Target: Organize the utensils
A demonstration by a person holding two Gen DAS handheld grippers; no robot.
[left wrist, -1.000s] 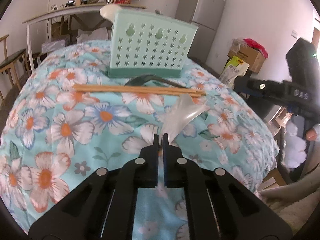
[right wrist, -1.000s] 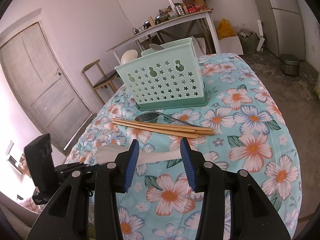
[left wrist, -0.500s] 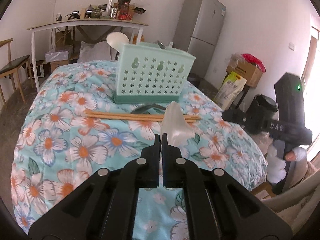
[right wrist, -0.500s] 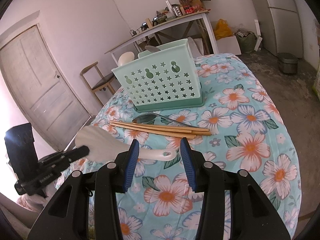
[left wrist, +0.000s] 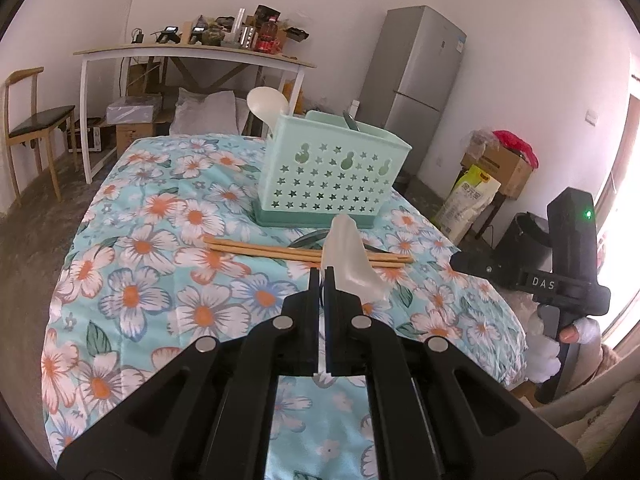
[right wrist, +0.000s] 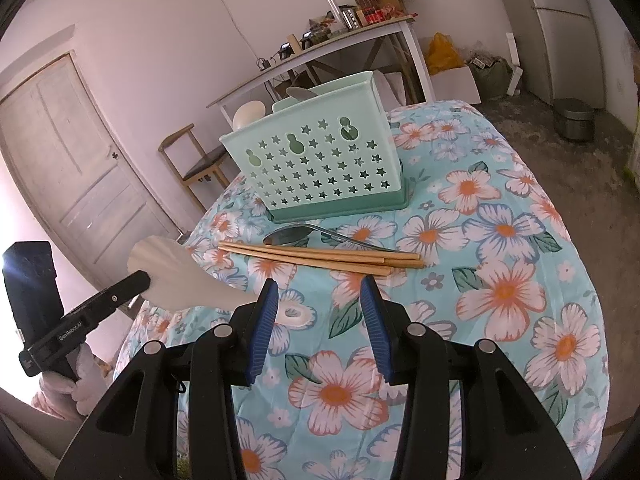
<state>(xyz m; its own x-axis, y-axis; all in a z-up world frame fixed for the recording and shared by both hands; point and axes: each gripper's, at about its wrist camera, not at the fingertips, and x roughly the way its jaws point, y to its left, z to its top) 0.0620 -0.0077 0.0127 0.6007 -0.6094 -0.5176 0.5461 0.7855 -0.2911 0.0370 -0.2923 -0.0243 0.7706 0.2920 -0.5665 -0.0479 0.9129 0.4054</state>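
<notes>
My left gripper [left wrist: 324, 274] is shut on a white plastic rice paddle [left wrist: 352, 258] and holds it in the air above the table's near edge; the right wrist view shows the paddle [right wrist: 176, 280] lifted at the left. My right gripper [right wrist: 318, 304] is open and empty, low over the flowered tablecloth. A mint green utensil basket [left wrist: 332, 176] with star holes stands mid-table [right wrist: 316, 164], holding a white ladle [left wrist: 266, 104] and a metal utensil [left wrist: 352, 122]. Wooden chopsticks [right wrist: 320, 256] and a metal spoon [right wrist: 296, 234] lie in front of the basket.
The round table with a flowered cloth [left wrist: 160, 248] drops off on all sides. A wooden chair [left wrist: 28, 120] and a cluttered desk [left wrist: 192, 50] stand behind. A fridge [left wrist: 416, 80] and boxes [left wrist: 496, 164] are at the right.
My left gripper has lifted the rice paddle off the cloth and raised it, turning it edge-on. The right gripper has stayed open in about the same place.
</notes>
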